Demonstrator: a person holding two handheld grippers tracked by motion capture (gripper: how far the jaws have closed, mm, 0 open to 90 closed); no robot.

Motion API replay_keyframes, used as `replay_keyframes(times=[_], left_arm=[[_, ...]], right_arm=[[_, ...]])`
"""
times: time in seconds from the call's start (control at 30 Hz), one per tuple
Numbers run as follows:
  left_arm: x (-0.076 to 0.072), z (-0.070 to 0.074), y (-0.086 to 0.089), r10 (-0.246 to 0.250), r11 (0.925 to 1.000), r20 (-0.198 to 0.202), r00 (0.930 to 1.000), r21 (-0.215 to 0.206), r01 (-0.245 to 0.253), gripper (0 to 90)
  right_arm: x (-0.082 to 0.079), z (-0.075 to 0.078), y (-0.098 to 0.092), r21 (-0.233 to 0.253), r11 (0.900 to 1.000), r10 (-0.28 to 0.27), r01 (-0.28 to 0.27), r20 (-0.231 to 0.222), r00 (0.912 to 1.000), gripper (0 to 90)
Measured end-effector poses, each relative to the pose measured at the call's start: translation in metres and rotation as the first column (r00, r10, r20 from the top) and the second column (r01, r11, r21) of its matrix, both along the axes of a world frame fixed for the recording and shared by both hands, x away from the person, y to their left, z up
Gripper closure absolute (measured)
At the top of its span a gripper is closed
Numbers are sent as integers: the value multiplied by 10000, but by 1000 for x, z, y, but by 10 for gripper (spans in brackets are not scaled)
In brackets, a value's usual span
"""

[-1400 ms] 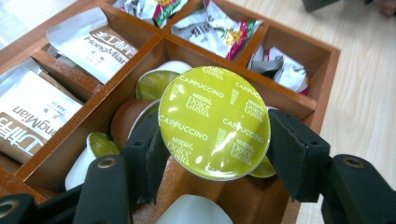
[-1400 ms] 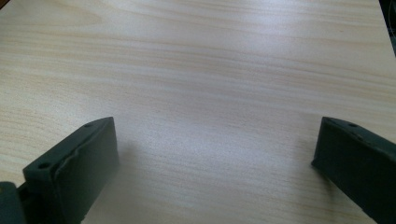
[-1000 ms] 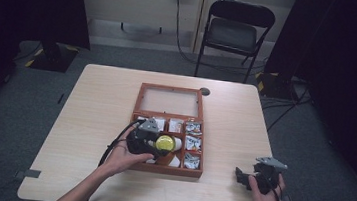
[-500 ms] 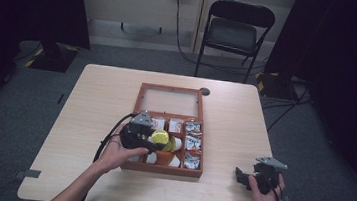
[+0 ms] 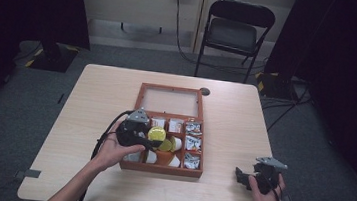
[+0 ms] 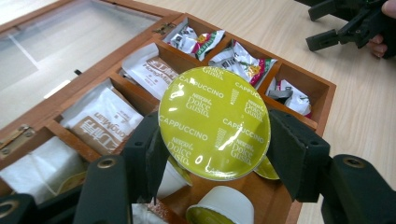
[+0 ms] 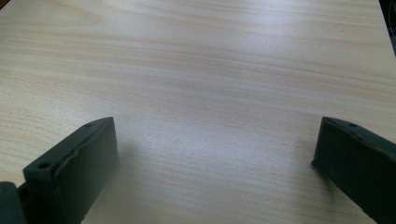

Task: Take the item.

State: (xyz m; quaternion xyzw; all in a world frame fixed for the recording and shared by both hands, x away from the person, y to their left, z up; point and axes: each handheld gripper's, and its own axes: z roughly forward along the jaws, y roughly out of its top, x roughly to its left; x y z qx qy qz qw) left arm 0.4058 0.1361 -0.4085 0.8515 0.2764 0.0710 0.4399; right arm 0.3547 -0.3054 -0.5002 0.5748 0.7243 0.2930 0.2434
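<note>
Fingers (image 6: 299,154) amid capsules (image 6: 224,212), sachets (image 6: 102,121)

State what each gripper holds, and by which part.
Left gripper clamps a green-lidded coffee capsule by the sides of its rim. Right gripper holds nothing.

The capsule (image 6: 214,122) at frame centre has a glossy yellow-green foil lid that mirrors the light. The box (image 6: 306,77) is reddish, satin-finished wood with brass hinges. The sachets (image 6: 103,119) at left look like matt paper. The jaws are matt black plastic. The table (image 7: 210,70) is smooth pale wood-grain.
</note>
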Motion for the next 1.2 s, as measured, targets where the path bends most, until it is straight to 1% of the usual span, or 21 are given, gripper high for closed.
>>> replay_keyframes(times=[0.17,0.2,0.23,0.27,0.3,0.33,0.37,0.5,0.53,0.57,0.6,0.7,0.73,0.77,0.8,0.83,0.87,0.9,0.93,1.03,1.2], left_arm=[[2,7,12,140,9997,141,9998,-201,-137,405],[2,7,12,140,9997,141,9998,-201,-137,405],[2,8,15,209,9996,173,9996,-186,-206,405],[2,9,17,260,9993,175,9995,-288,-255,405],[3,10,21,339,9990,199,9992,-301,-333,404],[3,10,21,339,9990,199,9992,-301,-333,405],[3,11,23,426,9983,159,9990,-406,-419,404],[3,14,26,402,9980,210,9990,-493,-391,405],[3,15,27,386,9976,190,9991,-575,-374,405],[3,17,31,466,9971,237,9986,-618,-450,405],[3,17,31,466,9971,237,9986,-618,-450,405],[4,20,40,652,9959,260,9975,-640,-634,405],[4,20,40,652,9959,260,9975,-640,-634,405],[4,22,45,756,9945,261,9968,-746,-735,405],[4,22,45,756,9945,261,9968,-746,-735,405],[4,24,50,853,9931,293,9959,-836,-826,405],[4,24,50,853,9931,293,9959,-836,-826,405],[4,25,55,947,9922,341,9949,-841,-916,405],[4,25,55,947,9922,341,9949,-841,-916,405],[5,27,64,1117,9902,369,9931,-889,-1081,405],[6,28,71,1288,9876,374,9910,-953,-1248,405]], right_arm=[[0,0,0,2,10000,-1,1,0,10000,0],[0,0,0,2,10000,-1,1,0,10000,0],[0,0,0,0,10000,0,0,1,10000,0],[0,0,0,-1,10000,6,-6,1,10000,0],[0,0,0,-2,10000,3,-3,2,10000,0],[0,0,0,-2,10000,3,-3,2,10000,0],[0,0,0,0,10000,0,0,2,10000,0],[0,0,0,2,10000,0,0,1,10000,0],[0,0,0,1,10000,2,-2,0,10000,0],[0,0,0,0,10000,1,-1,1,10000,0],[0,0,0,0,10000,1,-1,1,10000,0],[0,0,0,0,10000,2,-2,1,10000,0],[0,0,0,2,10000,3,-3,3,10000,0],[0,0,0,0,10000,1,-1,1,10000,0],[0,0,0,0,10000,1,-1,1,10000,0],[0,0,0,1,10000,4,-4,2,10000,0],[0,0,0,1,10000,4,-4,2,10000,0],[0,0,0,1,10000,2,-2,1,10000,0],[0,0,0,1,10000,2,-2,1,10000,0],[0,0,0,1,10000,2,-2,1,10000,0],[0,0,0,-1,10000,3,-3,2,10000,0]])
